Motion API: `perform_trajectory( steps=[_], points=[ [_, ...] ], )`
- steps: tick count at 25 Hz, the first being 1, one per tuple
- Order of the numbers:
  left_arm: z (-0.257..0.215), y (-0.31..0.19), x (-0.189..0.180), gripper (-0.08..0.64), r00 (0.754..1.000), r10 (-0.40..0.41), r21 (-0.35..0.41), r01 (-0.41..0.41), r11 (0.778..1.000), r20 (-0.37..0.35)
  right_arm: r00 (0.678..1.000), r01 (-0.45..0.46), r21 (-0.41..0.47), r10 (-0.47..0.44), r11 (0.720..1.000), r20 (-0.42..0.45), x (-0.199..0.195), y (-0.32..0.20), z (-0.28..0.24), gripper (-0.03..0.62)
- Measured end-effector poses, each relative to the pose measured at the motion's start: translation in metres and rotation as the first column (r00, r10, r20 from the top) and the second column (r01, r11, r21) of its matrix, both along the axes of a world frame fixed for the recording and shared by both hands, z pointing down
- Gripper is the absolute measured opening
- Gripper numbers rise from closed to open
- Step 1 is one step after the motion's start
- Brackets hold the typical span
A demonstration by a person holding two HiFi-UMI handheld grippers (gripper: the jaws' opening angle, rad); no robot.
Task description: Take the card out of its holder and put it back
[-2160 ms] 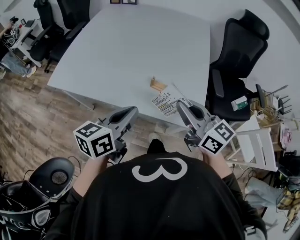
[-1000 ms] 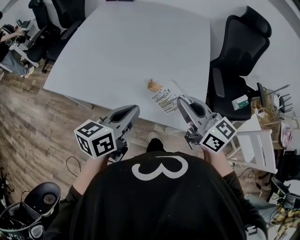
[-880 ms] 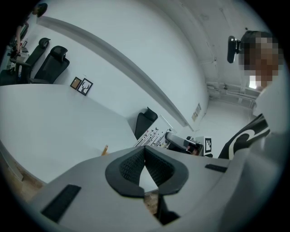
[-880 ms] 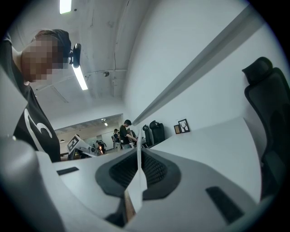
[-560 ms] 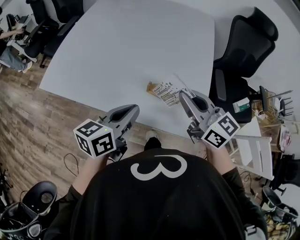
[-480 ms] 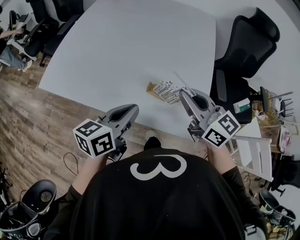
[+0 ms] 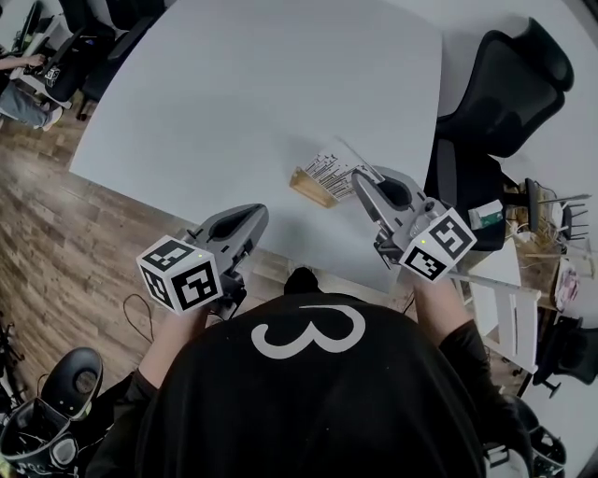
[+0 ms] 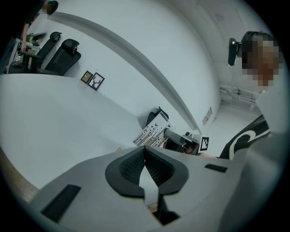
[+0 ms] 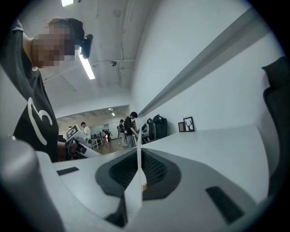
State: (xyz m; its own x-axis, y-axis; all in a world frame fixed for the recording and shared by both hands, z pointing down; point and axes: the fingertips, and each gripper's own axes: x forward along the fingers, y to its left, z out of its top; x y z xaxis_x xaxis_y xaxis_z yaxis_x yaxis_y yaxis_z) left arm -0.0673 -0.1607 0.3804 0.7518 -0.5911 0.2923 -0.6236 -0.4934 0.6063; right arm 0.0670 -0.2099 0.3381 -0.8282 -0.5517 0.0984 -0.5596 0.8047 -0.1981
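Observation:
A printed white card (image 7: pixel 329 169) is held by one edge in my right gripper (image 7: pixel 359 184), which is shut on it. In the right gripper view the card (image 9: pixel 137 158) runs edge-on between the pads of that gripper (image 9: pixel 138 171). It hangs tilted just above and behind a small wooden holder (image 7: pixel 311 188) on the white table (image 7: pixel 243 93); I cannot tell whether they touch. My left gripper (image 7: pixel 250 217) hovers off the table's near edge, shut with nothing in it (image 8: pixel 145 157). The left gripper view shows the card (image 8: pixel 152 132) ahead.
A black office chair (image 7: pixel 505 84) stands close to the table's right side. A white folding stool (image 7: pixel 509 303) and clutter lie right of me. More black chairs (image 7: pixel 84 28) stand at the far left corner. Wood floor (image 7: pixel 65 233) borders the near-left table edge.
The right gripper has carried the card leftwards to just over the wooden holder. The left gripper has stayed shut, still off the table's near edge.

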Motion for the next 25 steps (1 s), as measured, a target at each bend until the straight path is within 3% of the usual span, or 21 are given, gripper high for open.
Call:
perform_trajectory(
  steps=[9,25],
  points=[
    [0.018,-0.014,-0.009,0.013,0.999,-0.031,-0.05,0.032,0.998,0.024,0.987,0.154,0.028,-0.152,0.988,-0.059,-0.013,-0.011,0.018,0.023],
    [0.031,-0.023,-0.002,0.013,0.999,-0.037,-0.082,0.04,0.996,0.036,0.974,0.201,-0.02,-0.202,0.979,-0.1,-0.012,-0.016,0.044,0.023]
  ],
)
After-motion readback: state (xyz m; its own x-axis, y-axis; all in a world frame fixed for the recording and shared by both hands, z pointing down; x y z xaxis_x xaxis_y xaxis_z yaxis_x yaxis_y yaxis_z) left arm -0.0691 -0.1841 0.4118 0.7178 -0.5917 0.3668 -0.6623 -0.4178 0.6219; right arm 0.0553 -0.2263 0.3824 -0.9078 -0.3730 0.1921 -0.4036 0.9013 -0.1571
